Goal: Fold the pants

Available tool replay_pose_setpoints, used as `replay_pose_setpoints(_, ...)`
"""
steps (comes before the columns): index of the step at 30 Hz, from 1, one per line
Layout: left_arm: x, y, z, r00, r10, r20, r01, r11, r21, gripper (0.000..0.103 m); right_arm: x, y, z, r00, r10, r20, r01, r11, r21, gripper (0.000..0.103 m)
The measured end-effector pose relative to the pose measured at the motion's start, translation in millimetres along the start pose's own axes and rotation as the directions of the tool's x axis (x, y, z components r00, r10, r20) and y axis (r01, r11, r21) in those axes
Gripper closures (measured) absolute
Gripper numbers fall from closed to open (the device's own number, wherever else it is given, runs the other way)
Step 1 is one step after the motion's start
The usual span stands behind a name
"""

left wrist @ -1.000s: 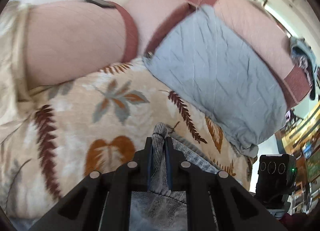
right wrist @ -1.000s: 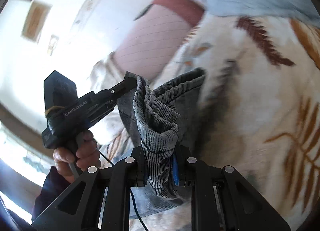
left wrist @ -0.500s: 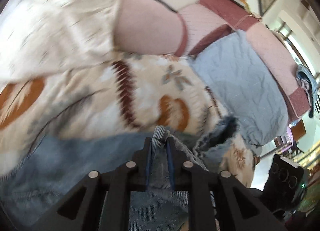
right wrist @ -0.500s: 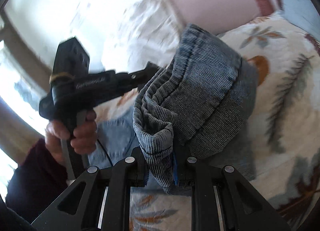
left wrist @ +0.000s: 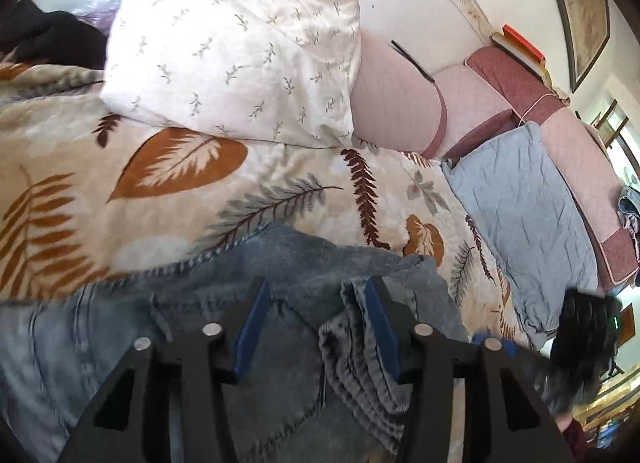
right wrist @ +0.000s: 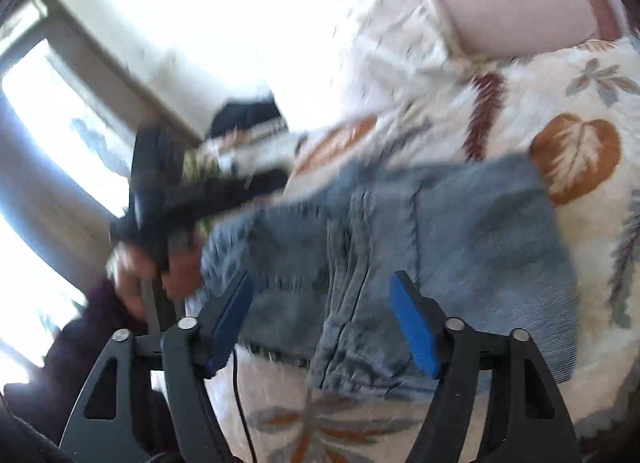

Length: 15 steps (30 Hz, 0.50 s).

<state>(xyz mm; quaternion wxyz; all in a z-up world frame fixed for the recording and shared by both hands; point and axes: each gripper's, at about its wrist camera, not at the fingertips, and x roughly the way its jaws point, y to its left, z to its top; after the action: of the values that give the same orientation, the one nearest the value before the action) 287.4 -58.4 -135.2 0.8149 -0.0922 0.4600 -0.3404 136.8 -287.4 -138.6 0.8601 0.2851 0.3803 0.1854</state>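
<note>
Both grippers are letting go: left gripper (left wrist: 316,319) and right gripper (right wrist: 320,315) jaws are opening, with the faded blue denim pants (right wrist: 460,231) loose between them, folded over on the leaf-print bedspread (left wrist: 168,191).

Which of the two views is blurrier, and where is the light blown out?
Right wrist view: blurrier, with the hand and pillow smeared and the window and wall burnt to white. Left wrist view: the pillow and blanket are sharp, only the jeans soft; fisheye bends the wall's edges.
</note>
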Motion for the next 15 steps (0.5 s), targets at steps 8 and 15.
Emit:
replay_pose_setpoints(8, 27, -4, -38, 0.993, 0.054, -0.107, -0.065, 0.993, -0.094, 0.041, -12, -64, 21, 0.995, -0.098, 0.028, 0.088, 0.961, 0.261, 0.03)
replay_pose_setpoints(15, 52, -24, -37, 0.988, 0.027, -0.154, -0.04, 0.996, -0.081, 0.068, -11, -50, 8, 0.998, -0.045, -0.051, 0.056, 0.973, 0.225, 0.03)
